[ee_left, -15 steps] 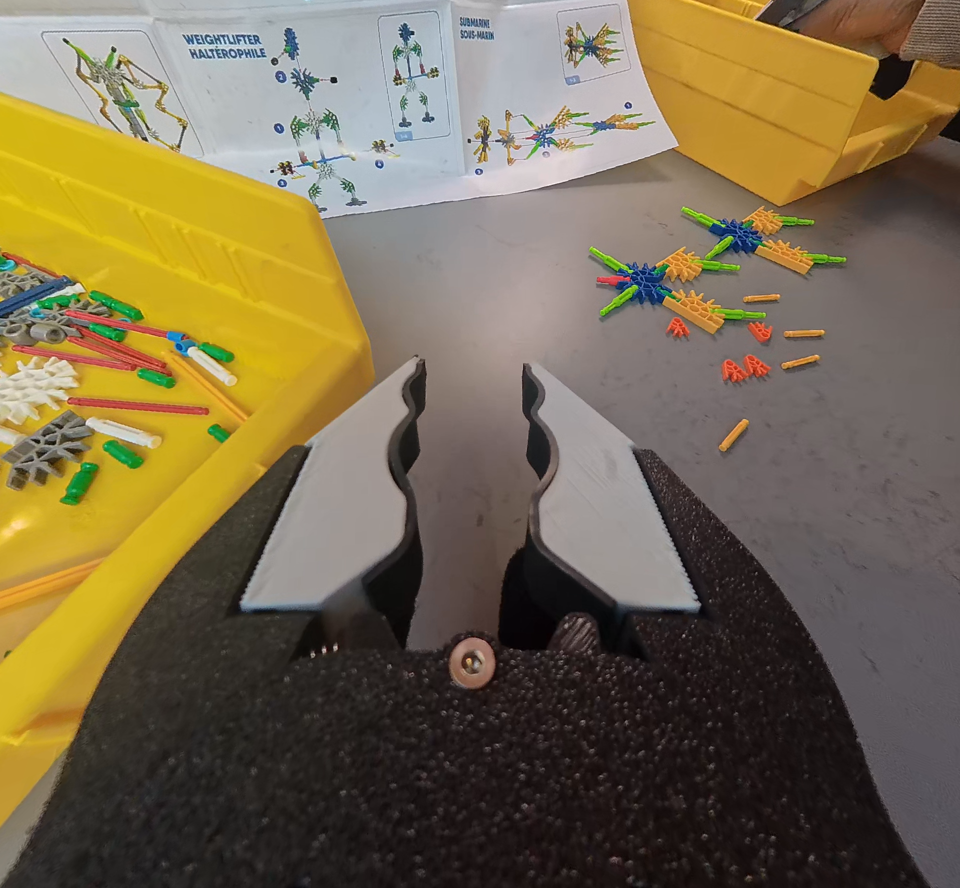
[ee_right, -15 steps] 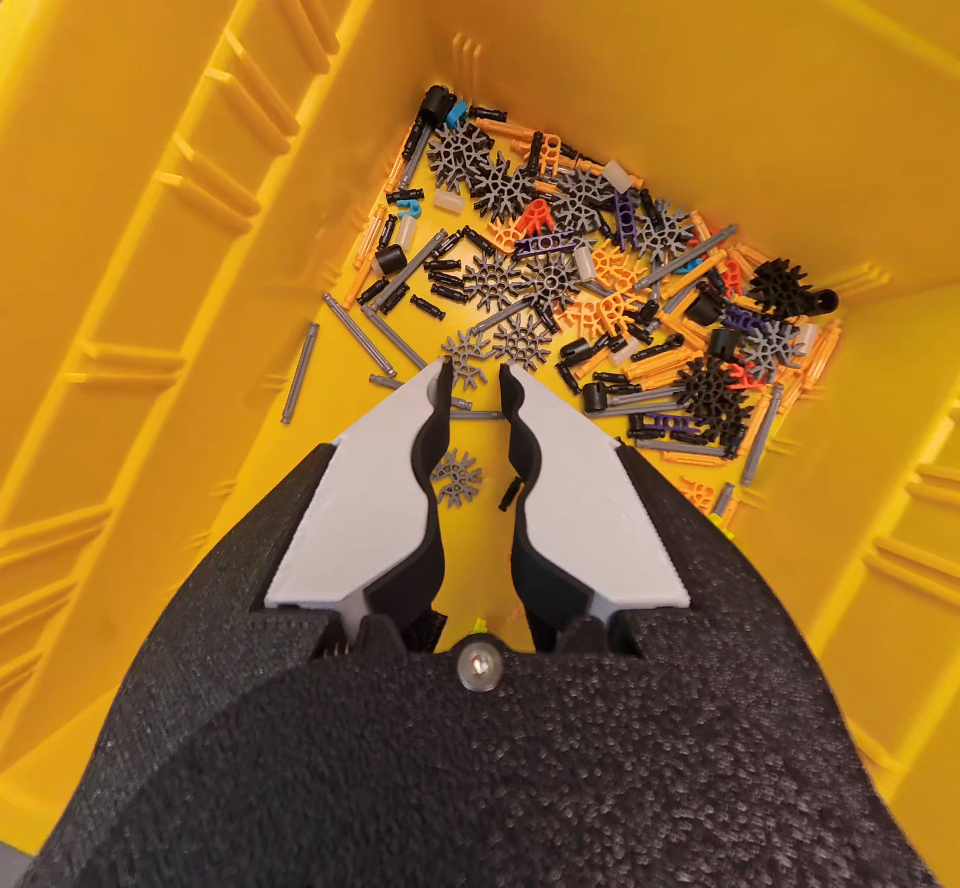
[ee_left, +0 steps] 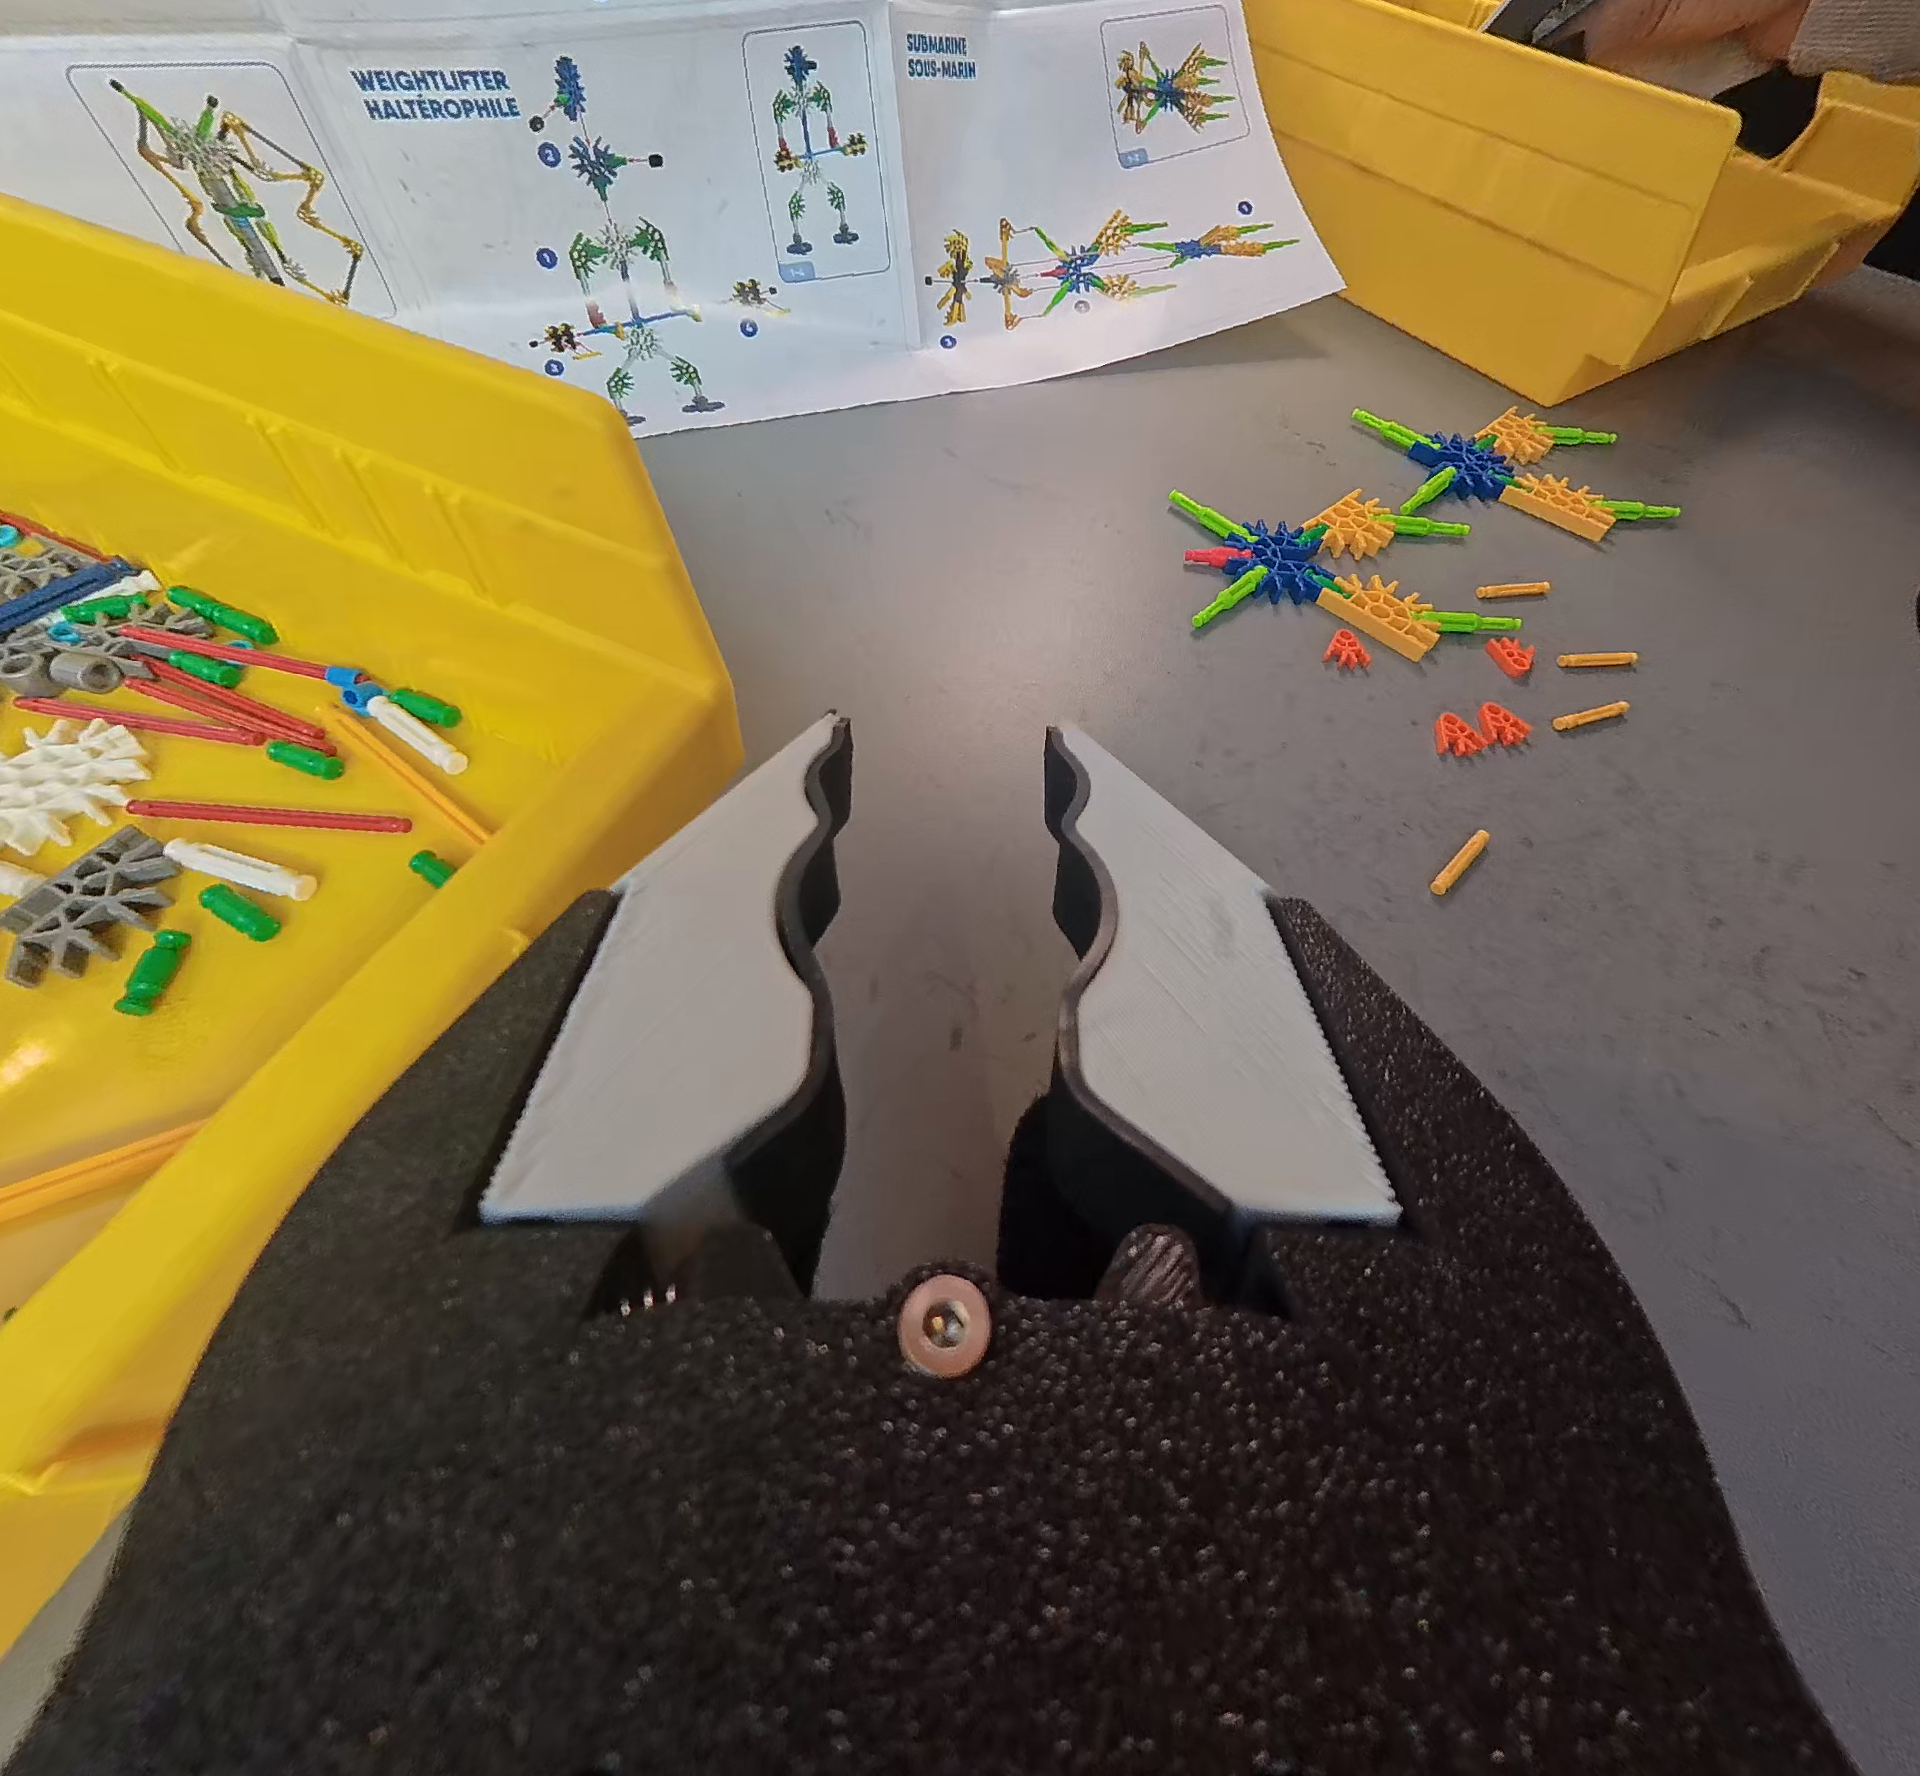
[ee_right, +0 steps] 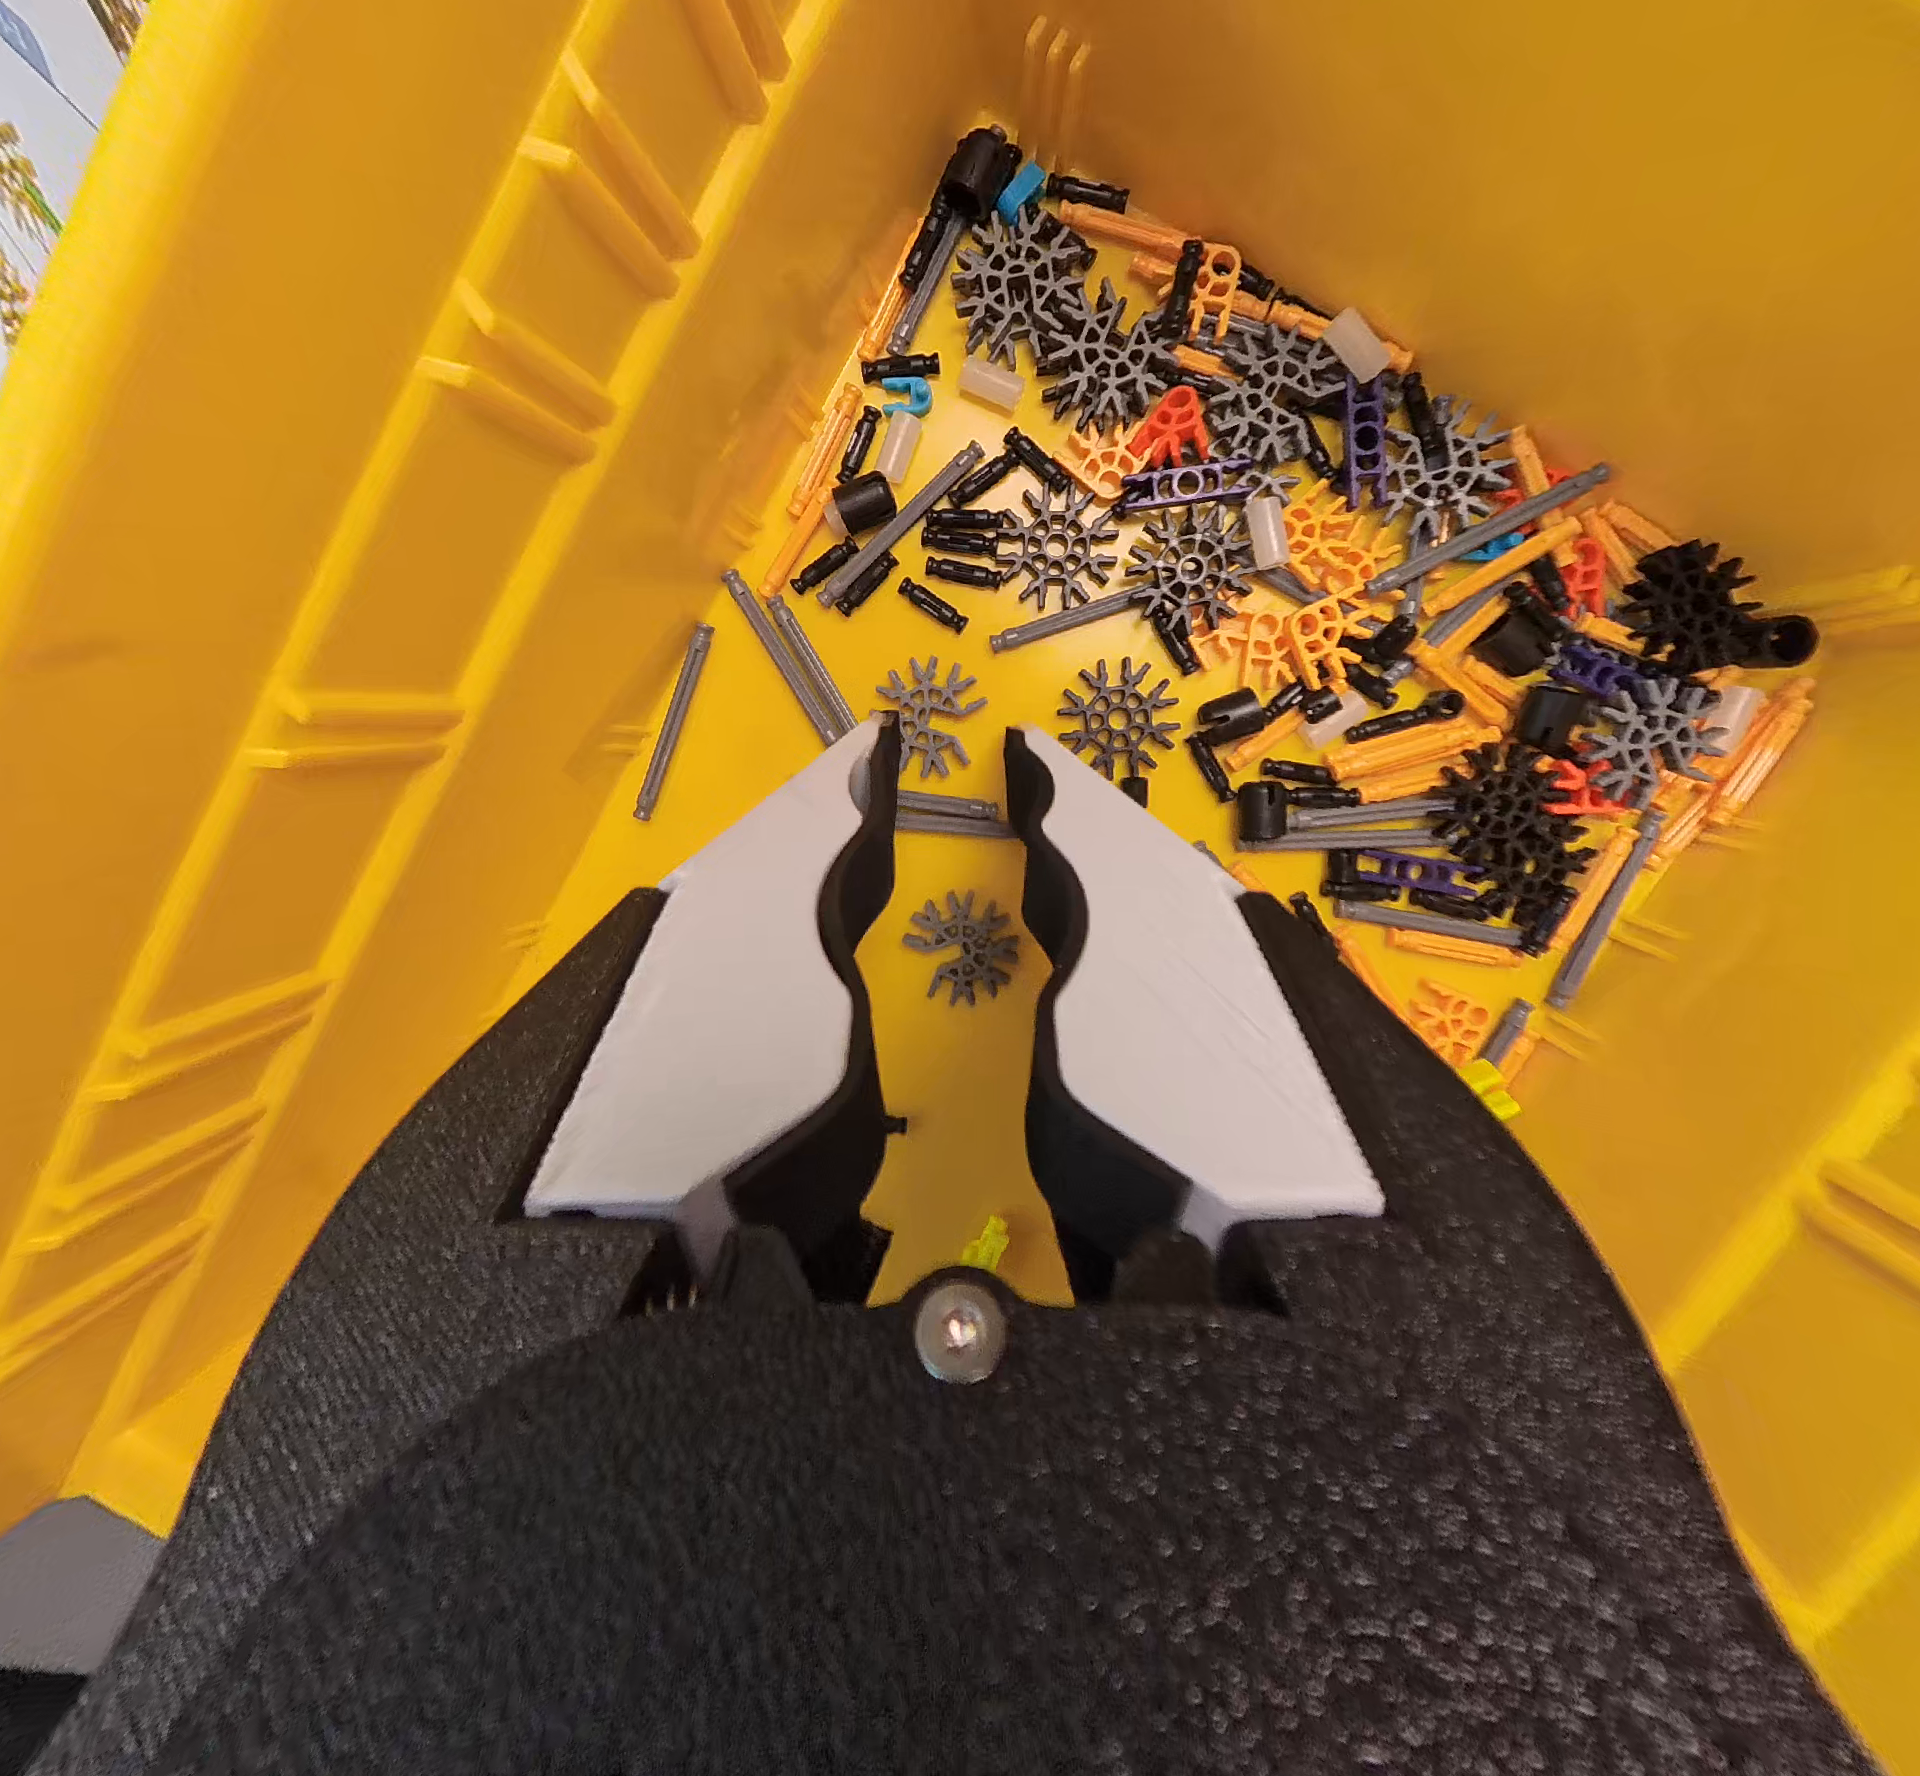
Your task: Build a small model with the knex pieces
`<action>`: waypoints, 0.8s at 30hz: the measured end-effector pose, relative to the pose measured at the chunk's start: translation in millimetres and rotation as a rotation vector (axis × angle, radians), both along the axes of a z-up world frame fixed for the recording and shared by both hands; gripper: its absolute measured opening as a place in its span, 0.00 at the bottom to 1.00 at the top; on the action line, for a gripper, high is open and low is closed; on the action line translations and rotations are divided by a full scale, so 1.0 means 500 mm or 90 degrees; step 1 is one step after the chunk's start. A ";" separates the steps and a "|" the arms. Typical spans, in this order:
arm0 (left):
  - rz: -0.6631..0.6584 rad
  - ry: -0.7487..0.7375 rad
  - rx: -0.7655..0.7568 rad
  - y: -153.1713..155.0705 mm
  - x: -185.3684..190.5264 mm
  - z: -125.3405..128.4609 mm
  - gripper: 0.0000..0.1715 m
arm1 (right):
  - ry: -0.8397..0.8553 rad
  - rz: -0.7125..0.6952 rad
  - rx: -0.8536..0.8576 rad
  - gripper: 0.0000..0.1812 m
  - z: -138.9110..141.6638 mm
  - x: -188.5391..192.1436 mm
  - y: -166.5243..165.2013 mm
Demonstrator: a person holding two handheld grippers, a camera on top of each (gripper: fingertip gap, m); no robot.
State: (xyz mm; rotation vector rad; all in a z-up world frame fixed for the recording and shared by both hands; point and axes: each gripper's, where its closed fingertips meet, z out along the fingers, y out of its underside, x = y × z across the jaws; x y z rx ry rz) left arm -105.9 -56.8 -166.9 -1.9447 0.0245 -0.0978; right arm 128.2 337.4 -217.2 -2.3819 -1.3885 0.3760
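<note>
- My right gripper (ee_right: 943, 739) is down in the bin (ee_right: 416, 583), jaws narrowly apart and empty, a grey snowflake connector (ee_right: 961, 947) lying between the fingers.
- I'd say go straight down and pinch its thin edge; the grey rod (ee_right: 951, 814) sits just ahead.
- Flat, spiky plastic on a slick yellow floor: likely to skate.
- My left gripper (ee_left: 940, 739) hangs over the table (ee_left: 1558, 1051), jaws wide, holding nothing.

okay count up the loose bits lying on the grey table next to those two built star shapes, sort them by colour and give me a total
Loose bits on the grey table, left wrist view, not counting the two built star shapes:

Orange short rods: 4
Red-orange small connectors: 4

Total: 8
</note>
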 end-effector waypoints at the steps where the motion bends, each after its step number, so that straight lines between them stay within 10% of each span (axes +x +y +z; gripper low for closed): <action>1: 0.000 0.000 0.000 0.000 0.000 0.000 0.22 | -0.008 0.001 0.007 0.09 0.001 0.003 0.003; 19: -0.004 0.003 -0.001 0.000 0.002 0.000 0.21 | -0.030 0.020 0.056 0.08 -0.001 0.008 0.007; 24: -0.004 0.004 0.001 -0.002 0.002 0.002 0.21 | 0.144 0.088 0.120 0.08 0.154 -0.035 -0.086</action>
